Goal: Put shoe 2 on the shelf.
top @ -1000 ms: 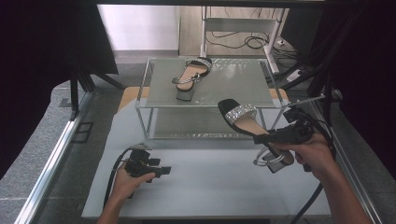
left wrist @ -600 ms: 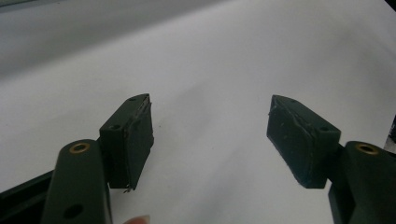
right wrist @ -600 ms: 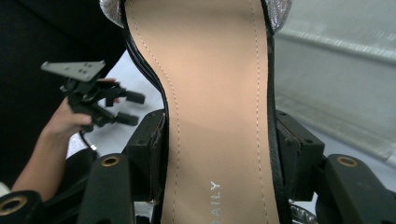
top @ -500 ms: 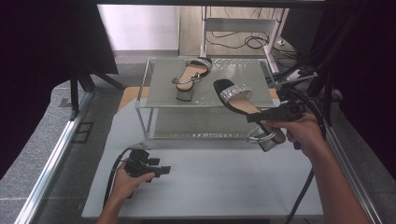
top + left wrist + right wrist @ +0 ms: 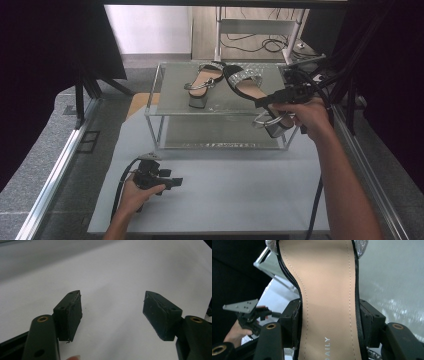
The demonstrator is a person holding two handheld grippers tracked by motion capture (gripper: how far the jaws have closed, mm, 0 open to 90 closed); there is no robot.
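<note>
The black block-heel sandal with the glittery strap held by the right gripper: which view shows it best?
The high view: the whole black block-heel sandal with the glittery strap shows above the glass shelf. The right gripper view gives its beige insole close; the left gripper view, white tabletop.

The right gripper (image 5: 272,102) carries the black sandal (image 5: 250,85) up and away from the person. The sandal is now over the glass shelf (image 5: 170,85), beside the other sandal (image 5: 202,82).
</note>
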